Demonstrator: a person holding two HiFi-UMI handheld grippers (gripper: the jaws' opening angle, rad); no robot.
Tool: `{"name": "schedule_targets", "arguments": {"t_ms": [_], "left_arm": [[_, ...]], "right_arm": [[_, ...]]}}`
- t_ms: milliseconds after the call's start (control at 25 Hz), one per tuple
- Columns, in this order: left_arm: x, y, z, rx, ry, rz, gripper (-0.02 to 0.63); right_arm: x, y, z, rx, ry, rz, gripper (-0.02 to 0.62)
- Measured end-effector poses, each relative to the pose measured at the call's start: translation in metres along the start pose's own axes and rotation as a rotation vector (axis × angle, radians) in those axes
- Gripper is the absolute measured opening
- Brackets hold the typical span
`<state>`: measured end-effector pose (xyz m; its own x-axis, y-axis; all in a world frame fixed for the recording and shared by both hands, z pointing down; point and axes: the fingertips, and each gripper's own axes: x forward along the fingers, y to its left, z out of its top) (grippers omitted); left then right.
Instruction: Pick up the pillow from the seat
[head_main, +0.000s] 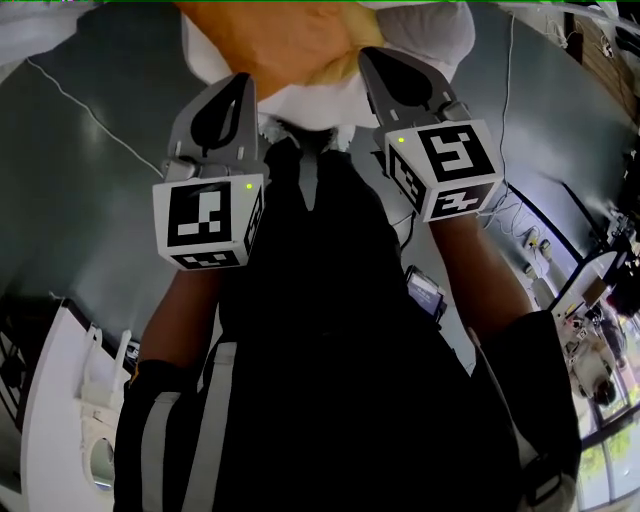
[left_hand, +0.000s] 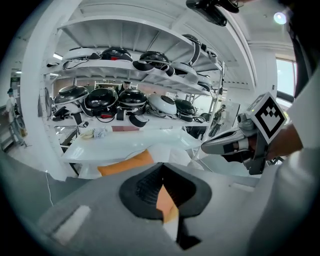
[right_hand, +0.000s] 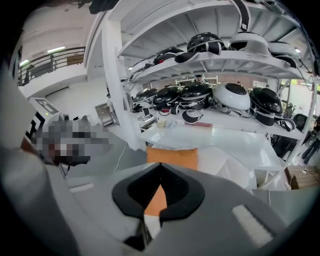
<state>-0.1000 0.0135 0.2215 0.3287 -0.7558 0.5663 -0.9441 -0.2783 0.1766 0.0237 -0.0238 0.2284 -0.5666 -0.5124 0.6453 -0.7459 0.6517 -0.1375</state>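
Holding: pillow, an orange panel with white fabric, at the top edge of the head view, ahead of the person's dark torso; pinched at two places
Left gripper: jaws closed on a fold of the pillow's orange and white cloth; marker cube facing the head camera
Right gripper: jaws likewise closed on orange and white cloth; near the left gripper, not touching it
Pillow's support: whether anything below bears it cannot be told
Background: white shelving; rows of black and white helmets on it; grey floor
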Motion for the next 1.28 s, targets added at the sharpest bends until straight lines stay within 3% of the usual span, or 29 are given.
{"name": "schedule_targets", "arguments": {"t_ms": [680, 960, 1280], "left_arm": [[0.046, 0.015, -0.06, -0.091, 0.02, 0.173, 0.003], [0.068, 0.03, -0.101, -0.172, 0.0, 0.23, 0.003], [0.093, 0.049, -0.147, -0.207, 0.035, 0.305, 0.005]], "right_arm": [[0.058, -0.043, -0.051, -0.026, 0.046, 0.051, 0.003], [0.098, -0.049, -0.088, -0.035, 0.08, 0.089, 0.003], [0.131, -0.061, -0.13, -0.018, 0.117, 0.101, 0.003]]}}
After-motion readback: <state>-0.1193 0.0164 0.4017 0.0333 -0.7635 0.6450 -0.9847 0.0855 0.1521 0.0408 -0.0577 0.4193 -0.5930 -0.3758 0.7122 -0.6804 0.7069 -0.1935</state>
